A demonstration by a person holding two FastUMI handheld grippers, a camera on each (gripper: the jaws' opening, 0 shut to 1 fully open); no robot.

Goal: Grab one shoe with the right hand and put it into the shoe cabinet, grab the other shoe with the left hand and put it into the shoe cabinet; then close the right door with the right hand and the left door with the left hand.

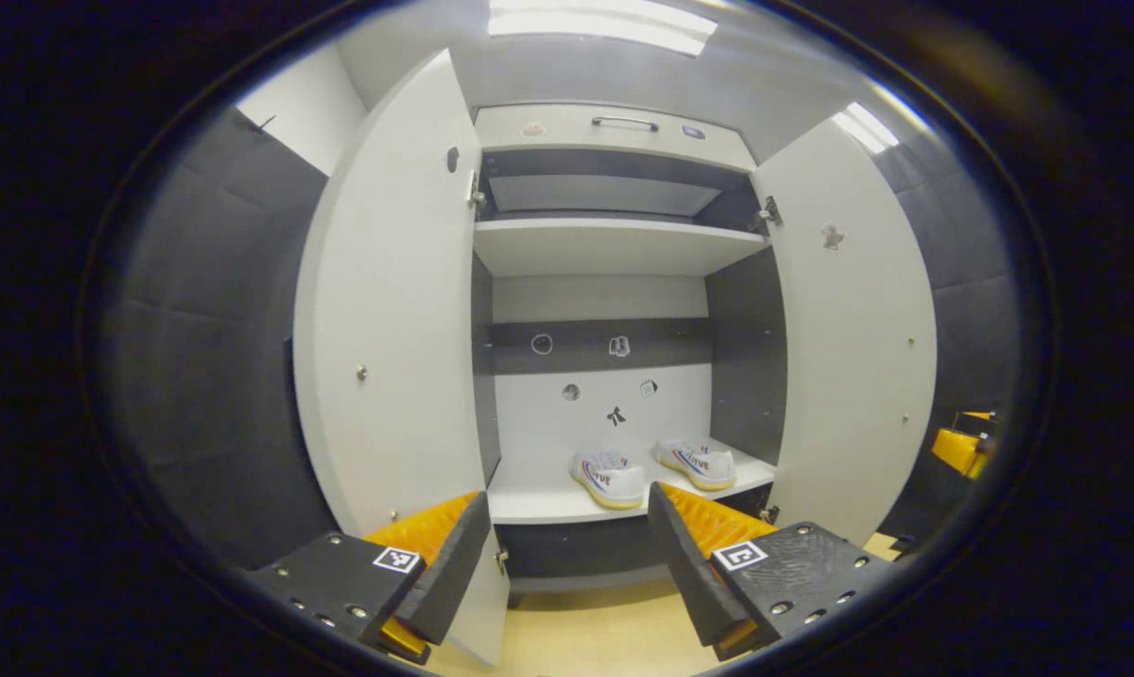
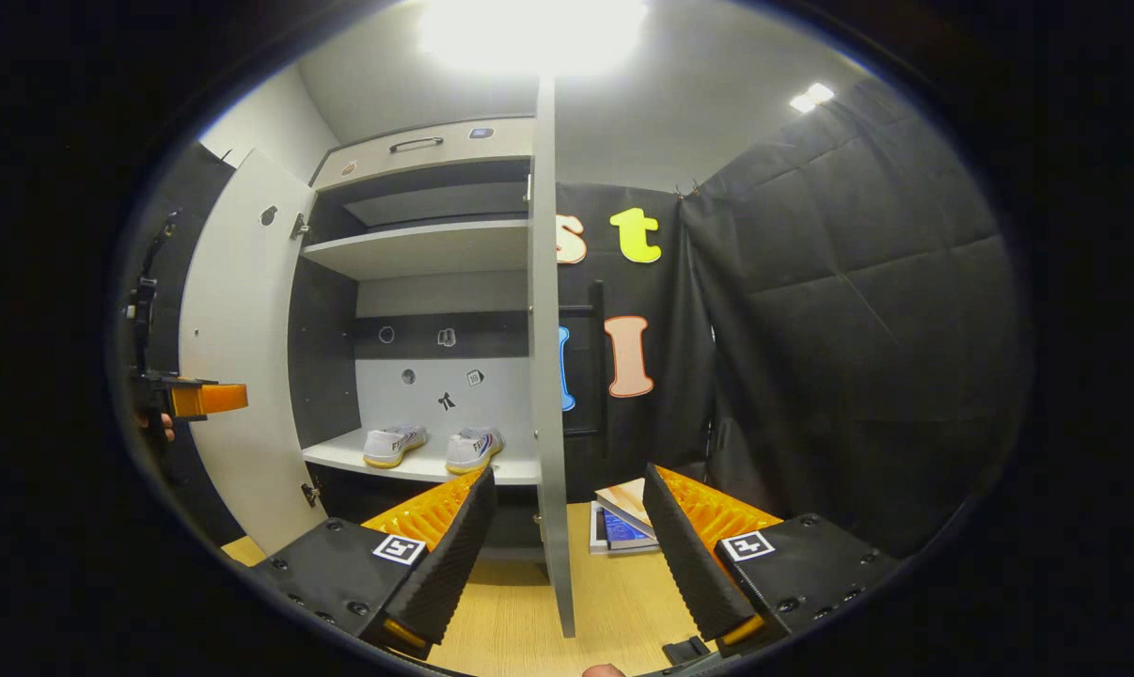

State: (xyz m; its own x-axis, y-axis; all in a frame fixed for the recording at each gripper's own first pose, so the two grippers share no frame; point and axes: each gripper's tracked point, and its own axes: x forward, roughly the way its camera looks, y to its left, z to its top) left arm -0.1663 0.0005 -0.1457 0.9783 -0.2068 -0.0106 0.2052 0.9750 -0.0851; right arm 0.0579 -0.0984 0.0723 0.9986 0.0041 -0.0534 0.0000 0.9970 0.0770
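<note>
Two white shoes stand side by side on the cabinet's lower shelf [image 1: 529, 503]: the left shoe [image 1: 607, 478] and the right shoe [image 1: 698, 463]; in the right gripper view they are the left shoe [image 2: 393, 444] and the right shoe [image 2: 473, 449]. Both white doors hang open: left door [image 1: 388, 320], right door [image 1: 854, 329]. My left gripper [image 1: 567, 564] is open, held back from the cabinet, facing the shelf. My right gripper [image 2: 567, 550] is open with the right door's edge [image 2: 550, 376] standing between its fingers, not touching them. The left gripper [image 2: 196, 399] also appears at far left.
An empty upper shelf [image 1: 614, 244] and a top drawer with a handle [image 1: 623, 122] sit above the shoes. A stack of books [image 2: 623, 522] lies on the wooden floor [image 2: 529, 621] behind the right door. Black padded walls close both sides.
</note>
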